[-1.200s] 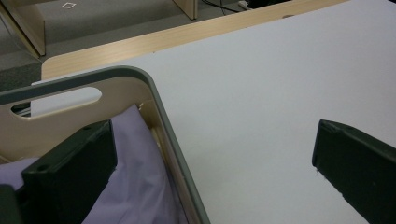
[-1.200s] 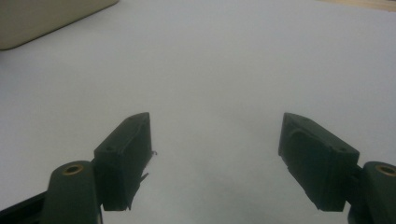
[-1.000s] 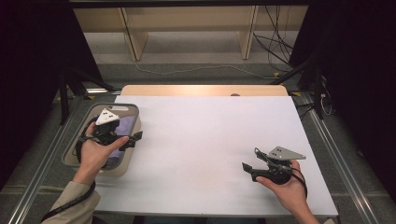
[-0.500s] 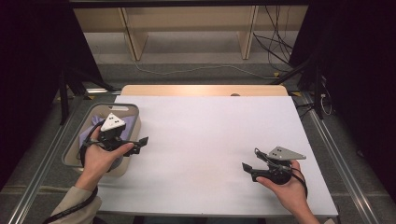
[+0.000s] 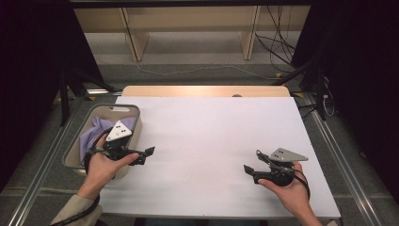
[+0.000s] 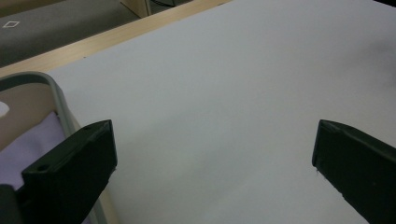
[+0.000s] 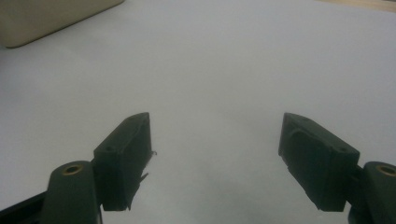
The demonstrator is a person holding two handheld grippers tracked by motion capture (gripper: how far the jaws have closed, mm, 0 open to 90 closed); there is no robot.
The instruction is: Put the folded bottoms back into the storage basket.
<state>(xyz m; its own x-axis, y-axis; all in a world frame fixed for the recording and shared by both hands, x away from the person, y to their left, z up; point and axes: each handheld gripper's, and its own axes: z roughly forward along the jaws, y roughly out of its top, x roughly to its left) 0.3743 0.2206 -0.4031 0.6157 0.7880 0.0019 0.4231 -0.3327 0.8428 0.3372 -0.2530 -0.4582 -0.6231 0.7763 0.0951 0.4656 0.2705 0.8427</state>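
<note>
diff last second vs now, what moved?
The left tool drew back toward the person, from over the bin to just past its near-right rim, jaws open and empty. The lilac cloth stayed in the bin. The right tool kept its place, open over the white table.

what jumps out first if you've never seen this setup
The wide white table, bare across its middle. At its left edge sits a grey bin holding lilac cloth, with the left claw open beside it. The right claw hovers open near the table's front right.
</note>
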